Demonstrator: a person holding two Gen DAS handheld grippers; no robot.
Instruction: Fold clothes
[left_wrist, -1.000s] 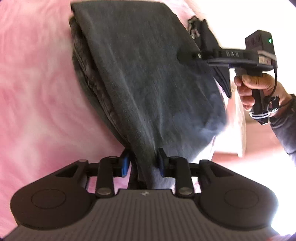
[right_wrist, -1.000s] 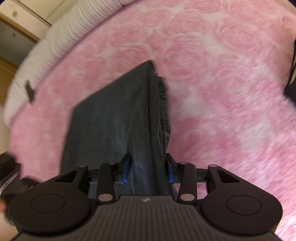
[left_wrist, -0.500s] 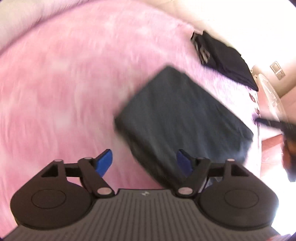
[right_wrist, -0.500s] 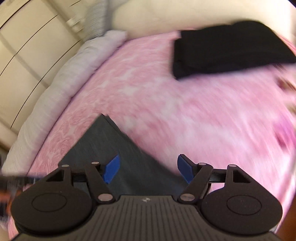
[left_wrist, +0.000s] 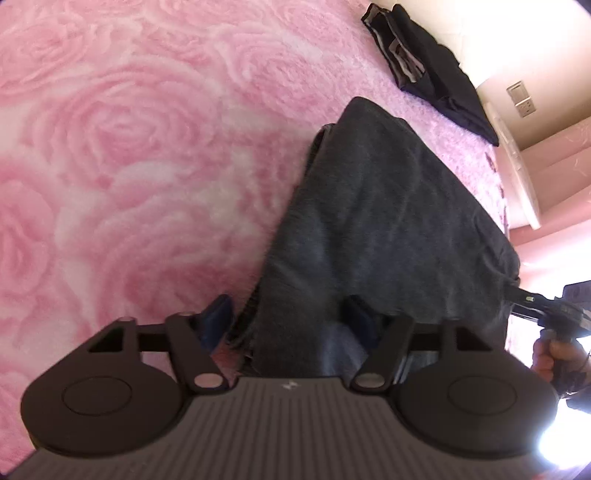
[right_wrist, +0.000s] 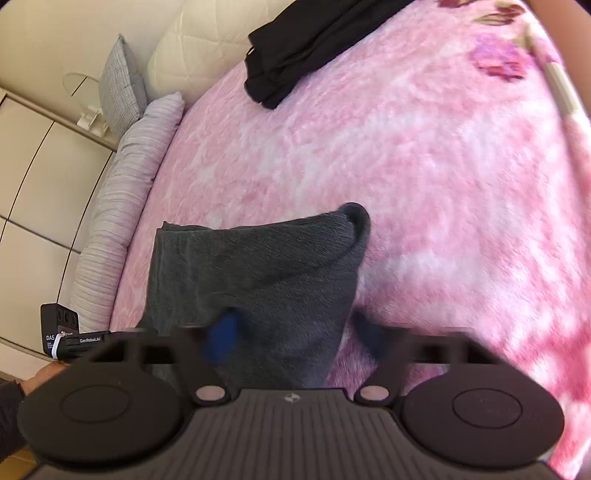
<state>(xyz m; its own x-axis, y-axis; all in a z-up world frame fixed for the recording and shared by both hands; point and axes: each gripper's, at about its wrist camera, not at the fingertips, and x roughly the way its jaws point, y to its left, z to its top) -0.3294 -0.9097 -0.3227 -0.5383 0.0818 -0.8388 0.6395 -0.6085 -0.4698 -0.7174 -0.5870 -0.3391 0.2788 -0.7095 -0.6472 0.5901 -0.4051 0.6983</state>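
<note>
The folded grey garment (left_wrist: 380, 229) lies on the pink bed (left_wrist: 140, 155). The left tool (left_wrist: 288, 317) and right tool (right_wrist: 295, 332), jaws part-open and just closing, each straddle a near corner. Pinch every layer together before lifting, I judge, or the fold slips.

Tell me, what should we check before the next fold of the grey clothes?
1. Grey garment lies on the pink blanket: ok.
2. Its far corner lies flat: not ok, it curls up.
3. Cloth sits between the left gripper fingers: ok. The jaws have just been closing, but the pads are not pressing yet.
4. Right gripper has a firm hold: cannot tell. Its jaws have just been closing over the garment's edge, and they are blurred.
5. Black clothes are out of the way: ok, they lie apart, further up the bed.
</note>
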